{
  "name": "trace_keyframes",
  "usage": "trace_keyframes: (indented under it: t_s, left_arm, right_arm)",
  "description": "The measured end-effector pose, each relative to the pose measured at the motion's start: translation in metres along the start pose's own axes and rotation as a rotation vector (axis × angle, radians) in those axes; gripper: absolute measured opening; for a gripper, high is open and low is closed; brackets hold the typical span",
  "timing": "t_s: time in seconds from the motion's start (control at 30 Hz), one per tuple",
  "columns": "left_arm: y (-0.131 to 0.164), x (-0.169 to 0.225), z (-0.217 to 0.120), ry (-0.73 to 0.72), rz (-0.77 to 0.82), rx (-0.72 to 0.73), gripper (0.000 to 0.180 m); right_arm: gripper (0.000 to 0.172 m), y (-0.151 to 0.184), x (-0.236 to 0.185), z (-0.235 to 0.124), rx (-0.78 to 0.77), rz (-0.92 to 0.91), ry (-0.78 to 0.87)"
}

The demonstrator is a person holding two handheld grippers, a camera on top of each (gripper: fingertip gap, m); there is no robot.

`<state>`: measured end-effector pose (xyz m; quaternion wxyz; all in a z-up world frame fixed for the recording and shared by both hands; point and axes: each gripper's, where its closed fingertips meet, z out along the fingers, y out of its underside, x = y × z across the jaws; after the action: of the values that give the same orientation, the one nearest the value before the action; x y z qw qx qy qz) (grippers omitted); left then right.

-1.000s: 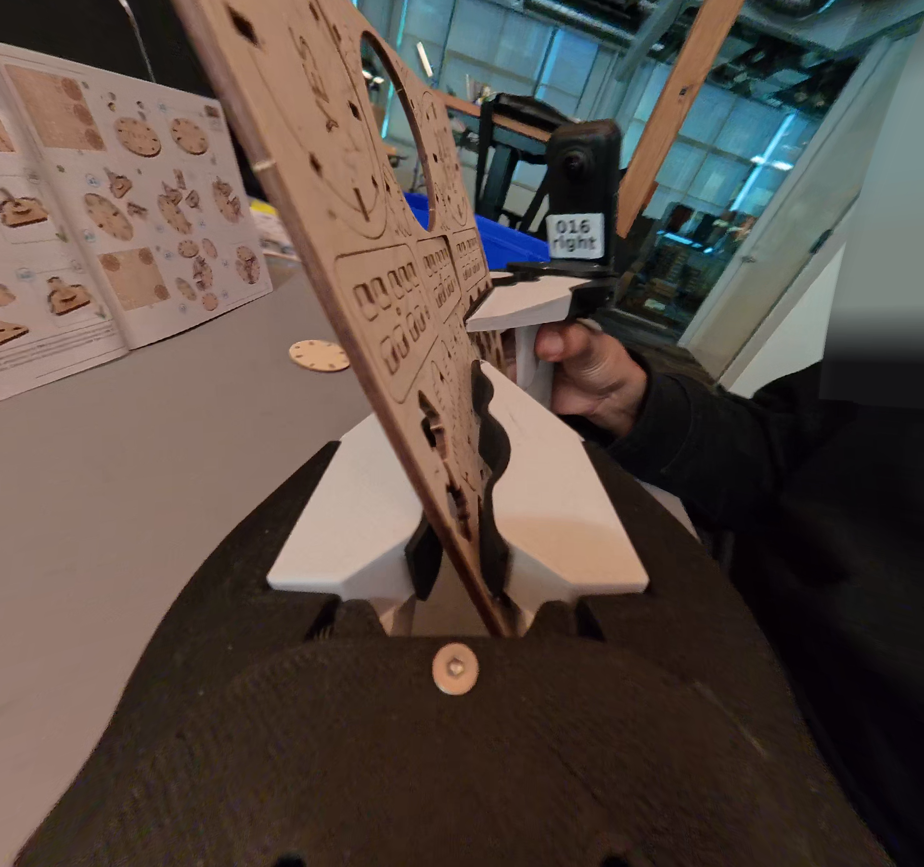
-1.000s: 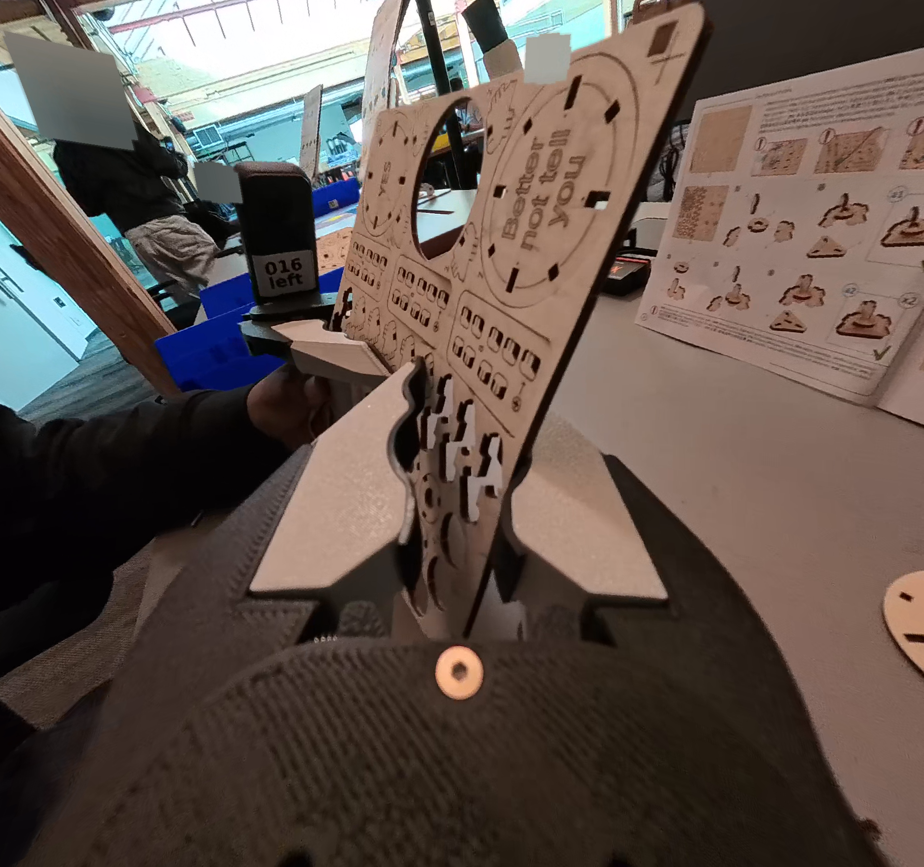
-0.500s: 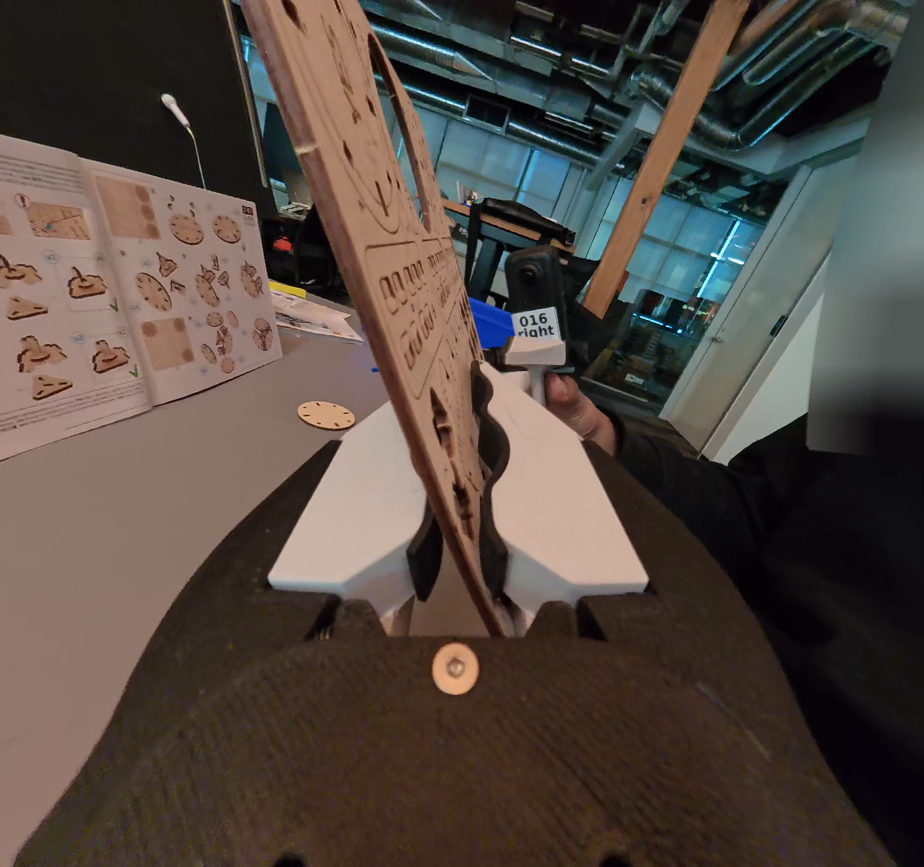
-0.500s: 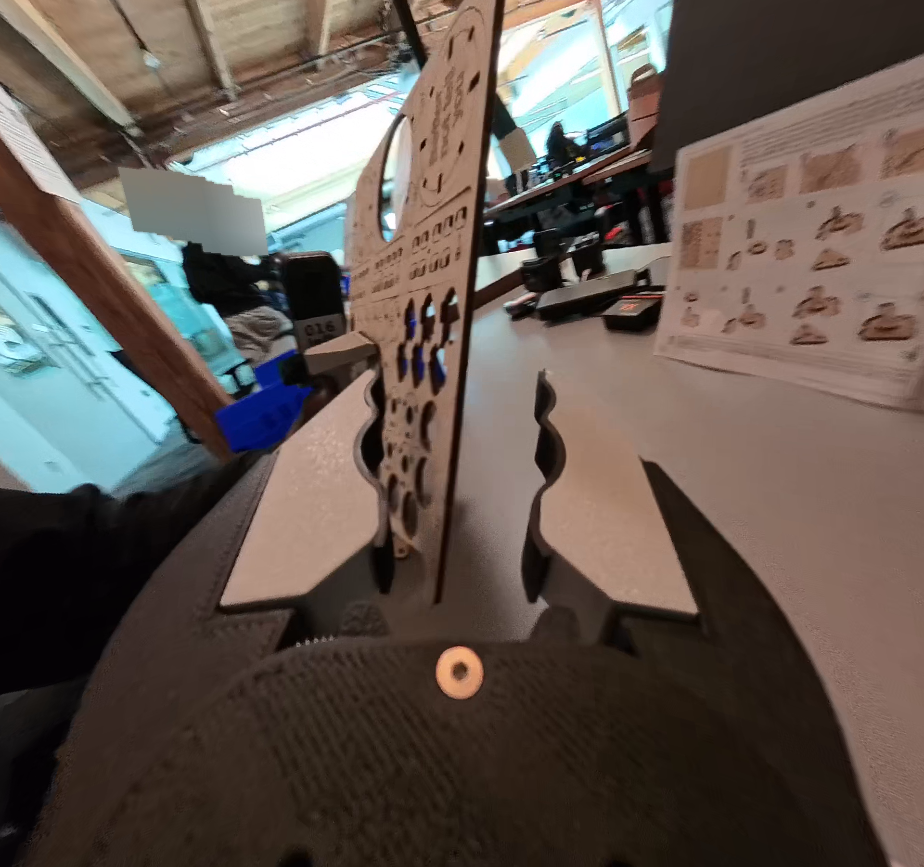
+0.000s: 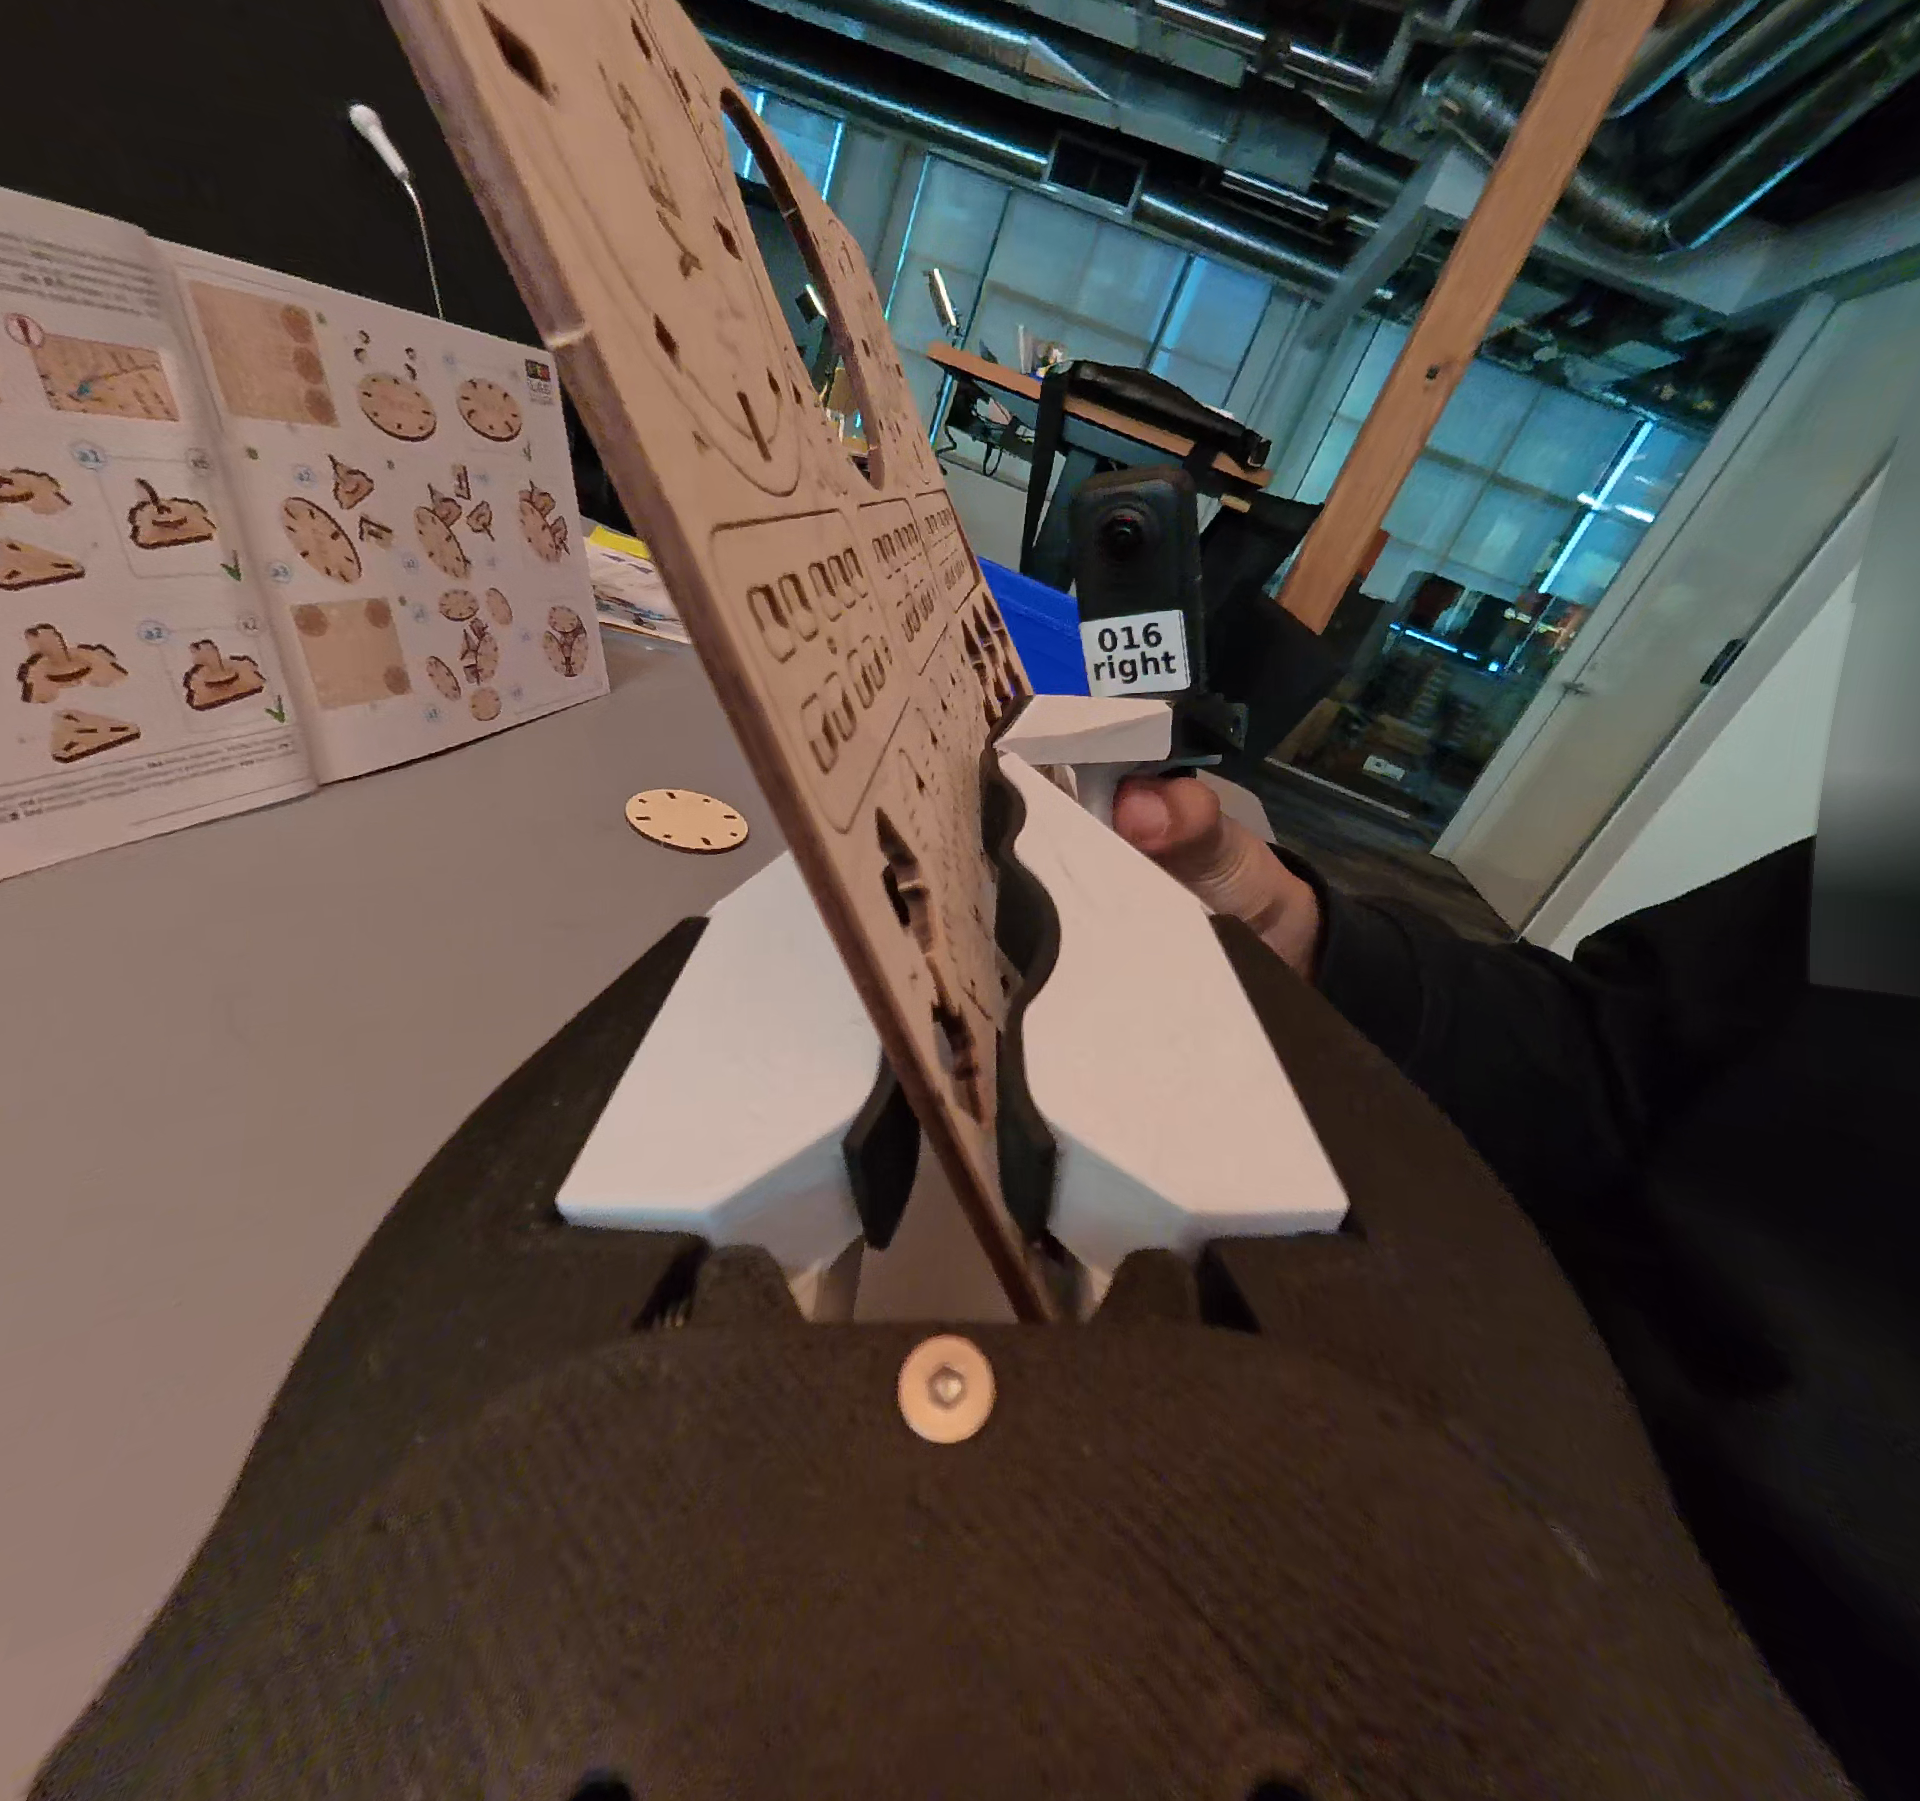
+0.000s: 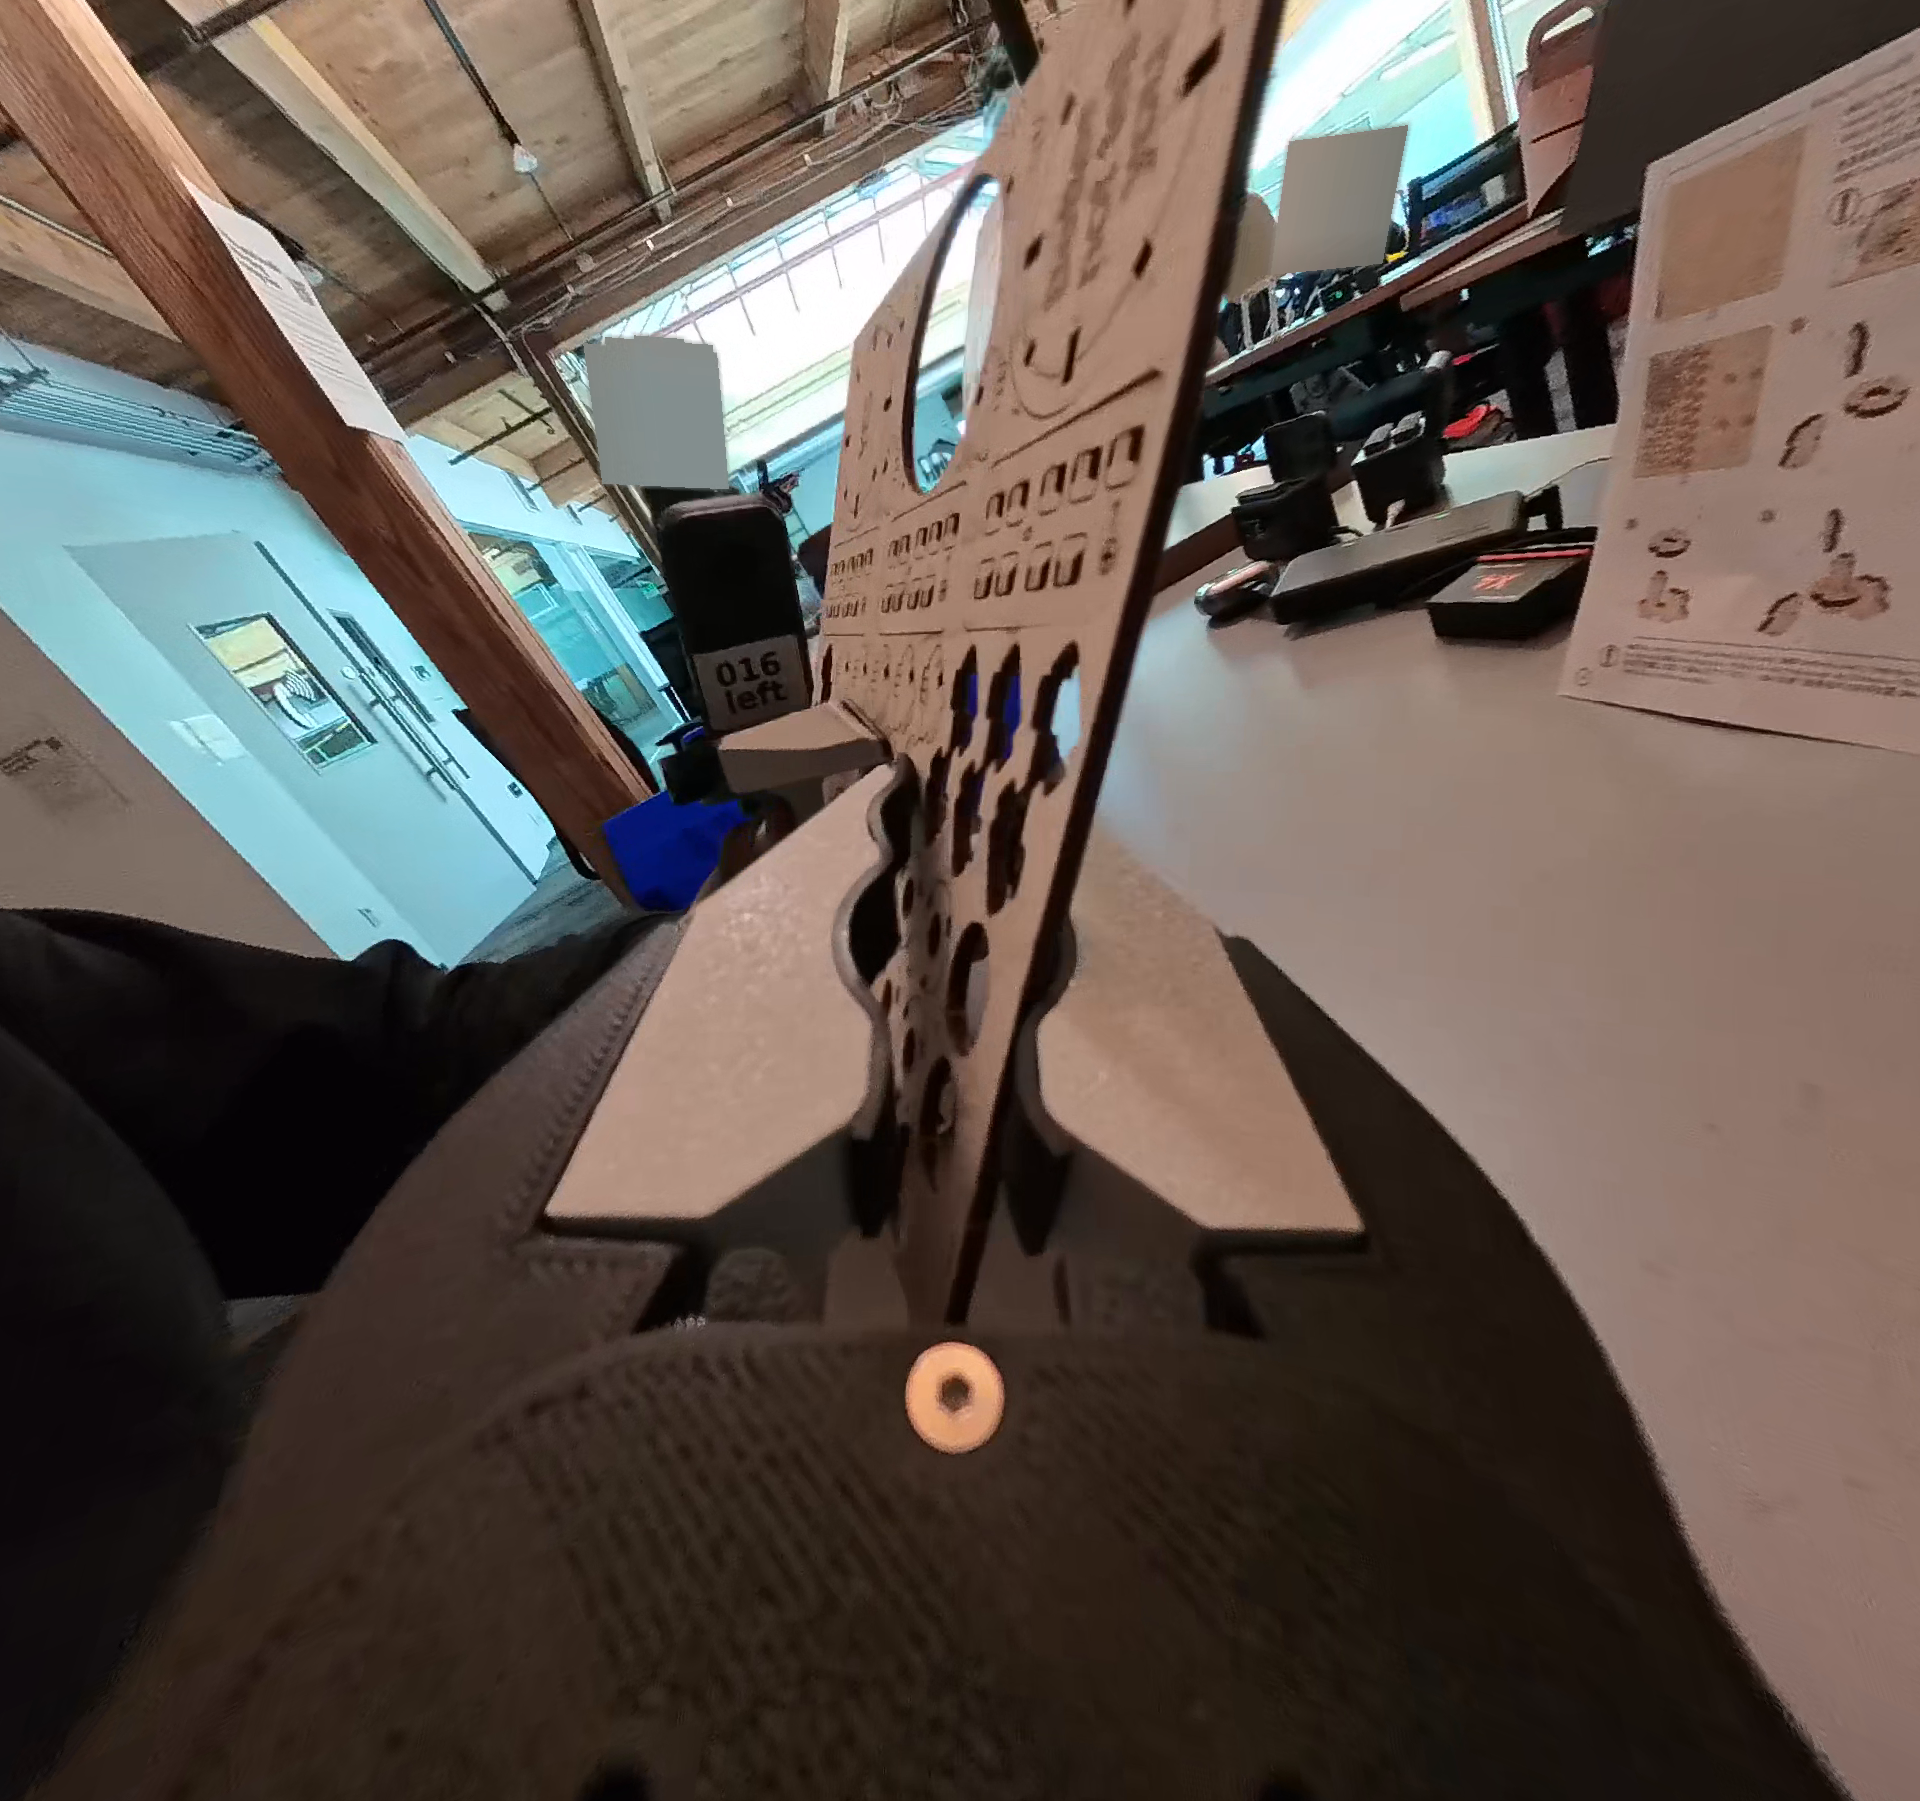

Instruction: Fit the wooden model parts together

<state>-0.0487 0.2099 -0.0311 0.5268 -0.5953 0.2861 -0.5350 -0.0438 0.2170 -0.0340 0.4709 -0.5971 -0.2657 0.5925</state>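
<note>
A laser-cut plywood sheet with punch-out parts and a round hole stands on edge above the grey table. My left gripper is shut on its lower edge, both black pads pressed to it. My right gripper is closed on the same sheet from the opposite end, and the sheet leans to the right between its pads. Each gripper shows in the other's view, at the sheet's far edge: the right one's white finger and the left one's finger.
A round wooden disc lies on the table. An open instruction booklet stands behind it and also shows in the right wrist view. Black devices and a black box lie at the back. A blue bin sits beyond the table's edge. My two grippers' fingertips are within a few centimetres of each other.
My right gripper opened wide around the sheet half a second ago and has closed on it again. My left gripper kept its hold throughout. The sheet has tilted slightly.
</note>
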Motion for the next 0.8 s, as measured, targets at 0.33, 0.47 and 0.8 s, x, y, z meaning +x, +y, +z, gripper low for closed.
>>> trace_keyframes:
  t_s: [0.33, 0.47, 0.8]
  left_arm:
    - [0.002, -0.003, 0.001, -0.032, 0.007, -0.001, 0.004]
    - [-0.001, -0.002, -0.001, 0.017, -0.054, 0.027, 0.005]
    - [-0.018, -0.015, -0.018, 0.122, -0.246, 0.144, 0.004]
  right_arm:
    - [0.017, 0.004, 0.008, 0.0, -0.061, -0.097, 0.103]
    - [0.019, 0.003, 0.009, 0.0, -0.066, -0.116, 0.127]
    - [0.028, -0.039, 0.004, -0.019, 0.206, -0.007, 0.046]
